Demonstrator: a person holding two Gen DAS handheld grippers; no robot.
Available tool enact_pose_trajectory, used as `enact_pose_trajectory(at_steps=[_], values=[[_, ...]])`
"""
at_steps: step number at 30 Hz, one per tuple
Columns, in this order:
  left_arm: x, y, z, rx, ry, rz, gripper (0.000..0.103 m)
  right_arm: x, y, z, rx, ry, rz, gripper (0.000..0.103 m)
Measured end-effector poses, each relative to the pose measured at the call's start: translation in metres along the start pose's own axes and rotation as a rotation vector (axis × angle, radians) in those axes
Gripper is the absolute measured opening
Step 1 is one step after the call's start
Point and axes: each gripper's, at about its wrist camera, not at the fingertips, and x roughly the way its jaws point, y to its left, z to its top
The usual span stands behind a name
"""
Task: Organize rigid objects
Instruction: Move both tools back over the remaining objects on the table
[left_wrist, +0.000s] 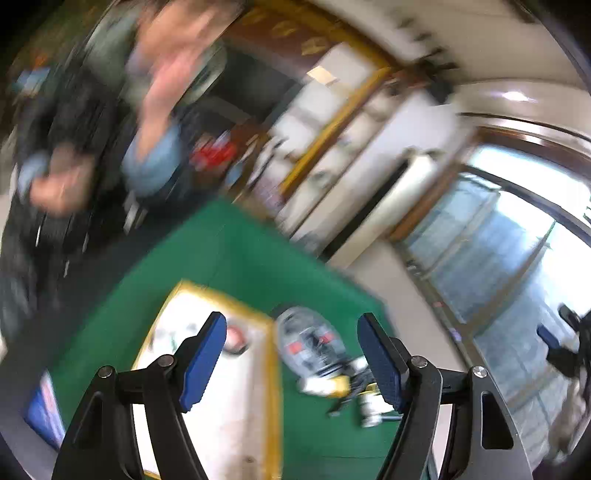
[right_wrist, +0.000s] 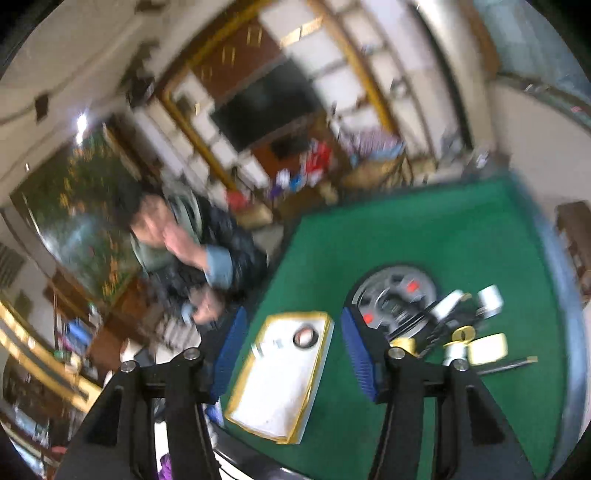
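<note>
Left wrist view: I see my left gripper (left_wrist: 291, 363) with its blue fingers (left_wrist: 205, 363) spread wide and nothing between them.
Tray: white with a yellow rim (left_wrist: 271, 373), lying on the green table (left_wrist: 229, 258), below and left of centre, its long axis running away from me.
Small ring: a dark ring sits in the tray's far end (left_wrist: 236, 341), just beyond my left finger.
Clutter: a grey disc (left_wrist: 310, 343) and a blurred heap of yellow and white bits (left_wrist: 354, 391) lie right of the tray, between my fingers.
Right wrist view: my right gripper (right_wrist: 291, 354) stands part open, empty, high over the table.
Tray here: straight ahead between the fingers (right_wrist: 236, 397), the ring (right_wrist: 305, 336) at its far end.
Loose things: white rolls (right_wrist: 489, 299), yellow pieces (right_wrist: 487, 349) and a thin stick (right_wrist: 511, 365) lie right of my right finger (right_wrist: 360, 363), well apart from the tray.
Nearer hand: I judge the right one, since the heap lies on its side.
Person: someone sits blurred beyond the table's left edge (right_wrist: 192, 247).
</note>
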Motion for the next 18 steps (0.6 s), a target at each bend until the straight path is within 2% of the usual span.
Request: enact_pose_trajectory(at_steps=[3, 5, 8, 9, 11, 12, 14, 15, 16, 17, 18], values=[[-0.052, -0.041, 0.029, 0.107, -0.101, -0.014, 0.077, -0.102, 0.021, 0.022, -0.034, -0.181, -0.062, 0.060], [-0.084, -0.067, 0.053, 0.200, -0.196, 0.053, 0.077, -0.152, 0.036, 0.038, -0.053, -0.281, -0.123, 0.060], [-0.120, -0.107, 0.095, 0.365, -0.346, 0.248, 0.091, -0.224, 0.068, 0.071, -0.104, -0.398, -0.263, 0.062], [-0.135, -0.120, 0.113, 0.403, -0.427, 0.352, 0.093, -0.239, 0.078, 0.079, -0.120, -0.421, -0.309, 0.062], [-0.155, -0.138, 0.142, 0.461, -0.536, 0.513, 0.096, -0.276, 0.103, 0.102, -0.156, -0.486, -0.424, 0.063], [-0.164, -0.149, 0.157, 0.501, -0.578, 0.597, 0.097, -0.295, 0.116, 0.115, -0.177, -0.516, -0.472, 0.066], [-0.176, -0.165, 0.176, 0.552, -0.646, 0.719, 0.100, -0.320, 0.135, 0.134, -0.195, -0.547, -0.557, 0.078], [-0.178, -0.171, 0.186, 0.574, -0.659, 0.763, 0.103, -0.329, 0.144, 0.140, -0.199, -0.559, -0.594, 0.081], [-0.175, -0.174, 0.193, 0.598, -0.628, 0.773, 0.103, -0.338, 0.149, 0.145, -0.209, -0.581, -0.639, 0.083], [-0.170, -0.174, 0.196, 0.609, -0.577, 0.752, 0.103, -0.341, 0.154, 0.146, -0.227, -0.602, -0.693, 0.086], [-0.161, -0.170, 0.193, 0.609, -0.514, 0.686, 0.103, -0.339, 0.155, 0.145, -0.240, -0.610, -0.715, 0.091]])
